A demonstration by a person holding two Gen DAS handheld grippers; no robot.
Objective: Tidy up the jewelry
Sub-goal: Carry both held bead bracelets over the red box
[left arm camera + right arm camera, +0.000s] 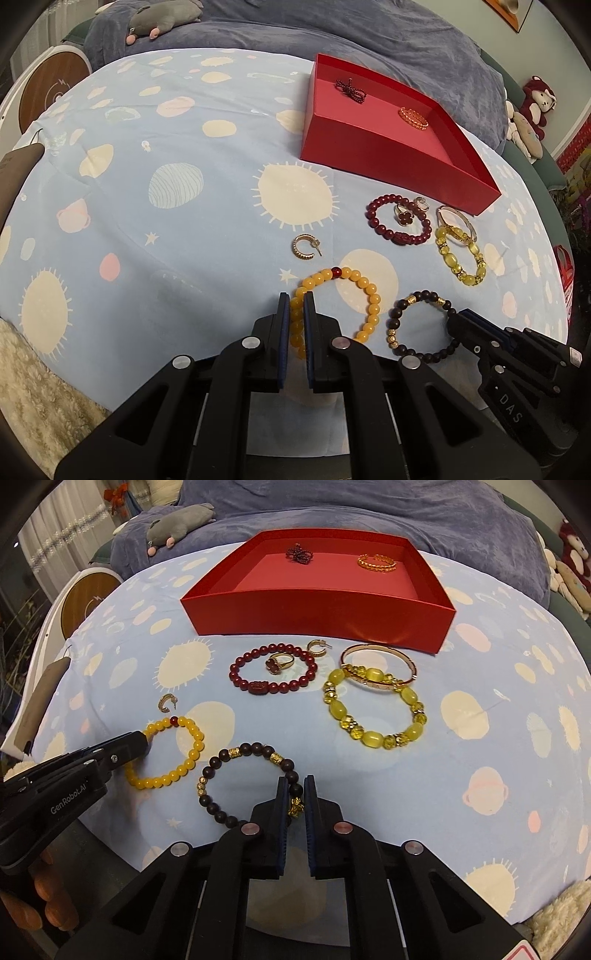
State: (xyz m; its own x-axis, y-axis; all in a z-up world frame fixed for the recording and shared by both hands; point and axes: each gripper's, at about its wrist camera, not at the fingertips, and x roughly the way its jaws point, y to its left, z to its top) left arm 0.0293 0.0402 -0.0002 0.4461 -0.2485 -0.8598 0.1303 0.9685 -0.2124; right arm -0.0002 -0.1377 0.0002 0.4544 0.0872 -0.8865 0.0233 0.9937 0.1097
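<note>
On the blue patterned sheet my left gripper [297,299] is shut on the near side of a yellow bead bracelet [369,291]. The same gripper [146,744] enters from the left in the right wrist view. My right gripper [296,781] is shut on the gold charm of a dark brown bead bracelet [221,755], and appears at the right [456,319] in the left wrist view. Behind them stands an open red box [314,616] holding a dark red beaded chain [299,554] and a gold band [376,563].
Between the grippers and the box lie a red bead bracelet [273,672] around a ring [279,662], a yellow-green bracelet [373,709] overlapping a gold bangle [376,661], and two hoop earrings [168,703] [317,648]. A grey plush [181,522] lies on the purple blanket behind.
</note>
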